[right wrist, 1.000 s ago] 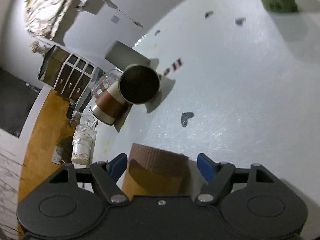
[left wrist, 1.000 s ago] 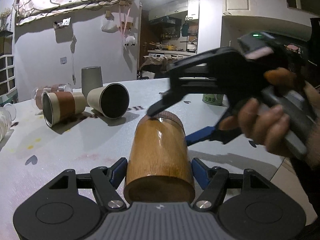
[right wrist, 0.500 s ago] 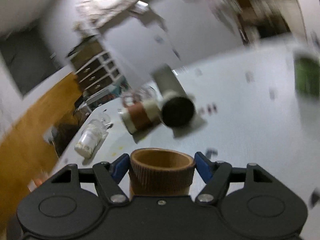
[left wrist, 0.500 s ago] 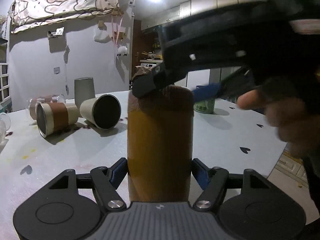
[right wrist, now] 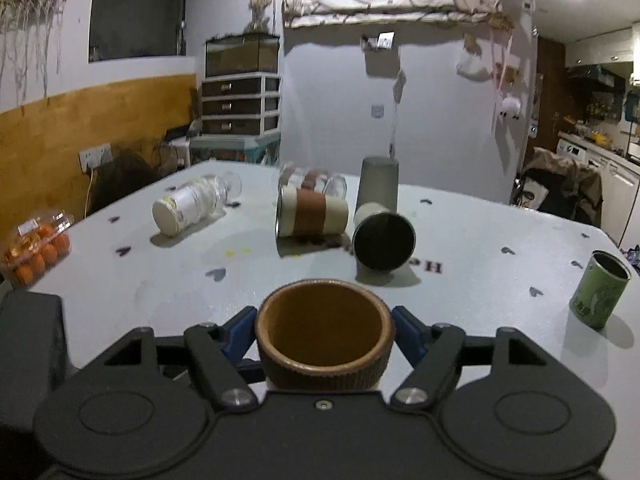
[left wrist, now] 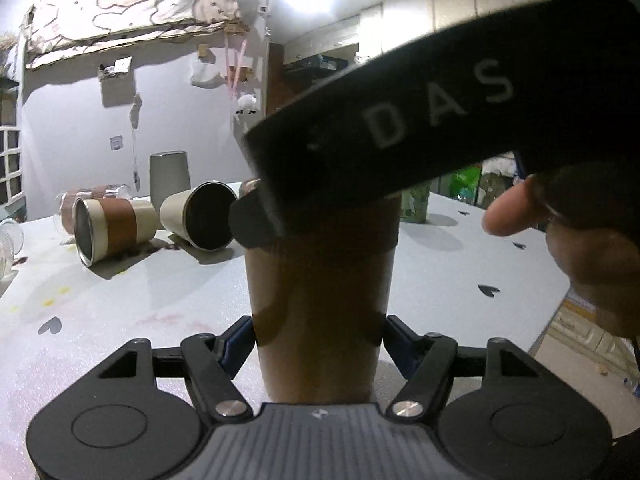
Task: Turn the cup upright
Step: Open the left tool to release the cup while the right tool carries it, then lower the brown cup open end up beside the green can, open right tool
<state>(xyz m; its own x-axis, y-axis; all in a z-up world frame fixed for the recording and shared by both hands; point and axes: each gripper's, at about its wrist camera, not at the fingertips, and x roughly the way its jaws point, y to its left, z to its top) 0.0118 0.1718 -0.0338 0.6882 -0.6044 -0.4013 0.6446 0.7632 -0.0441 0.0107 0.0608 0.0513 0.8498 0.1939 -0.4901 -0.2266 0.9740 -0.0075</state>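
Observation:
The brown wooden cup stands upright on the white table, mouth up. My left gripper is shut on its lower body, blue pads against both sides. My right gripper is shut on its ribbed rim from above; the open mouth shows between the pads. In the left wrist view the right gripper's black body covers the cup's top.
A brown-banded cup and a cream cup lie on their sides mid-table. A grey cup stands upside down behind them. A jar lies at left, a green can at right, oranges at the left edge.
The cup has swung from lying on its side to upright, both grippers holding it. The right gripper rotated up over the cup's mouth.

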